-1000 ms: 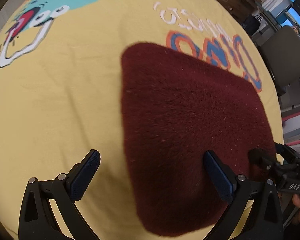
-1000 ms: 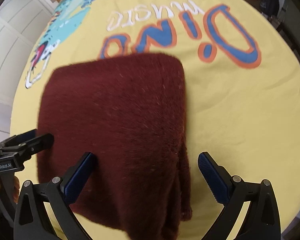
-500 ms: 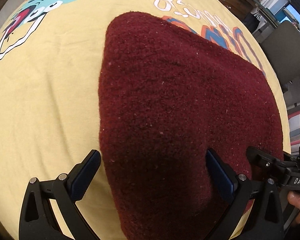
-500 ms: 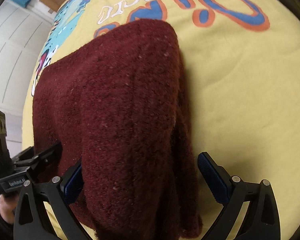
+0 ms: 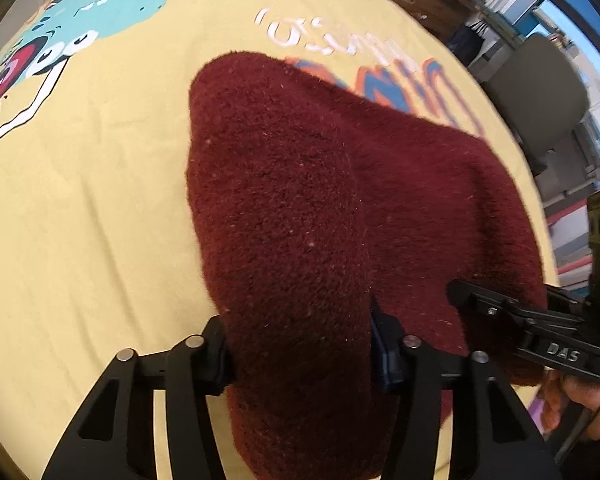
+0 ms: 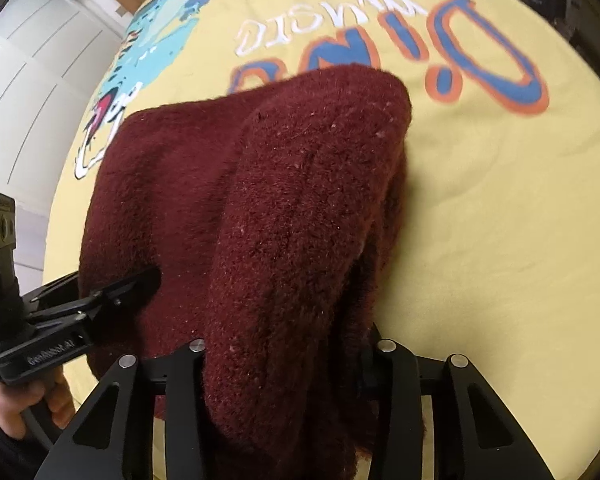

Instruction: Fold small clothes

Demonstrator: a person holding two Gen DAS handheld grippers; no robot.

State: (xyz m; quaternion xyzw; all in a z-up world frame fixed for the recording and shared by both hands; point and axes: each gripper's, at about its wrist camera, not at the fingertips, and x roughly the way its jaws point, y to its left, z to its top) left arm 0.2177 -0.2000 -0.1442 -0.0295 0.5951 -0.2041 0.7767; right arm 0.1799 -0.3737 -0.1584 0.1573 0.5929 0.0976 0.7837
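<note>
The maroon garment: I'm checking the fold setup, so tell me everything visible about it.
The maroon garment is a thick, fuzzy fleece-like knit, dark red with pale lint specks. It lies on the yellow printed cloth, bunched into two raised ridges at its near edge. The left gripper and right gripper are each closing on one ridge, with fabric pinched between the fingers. Its far end covers part of the printed lettering.
</note>
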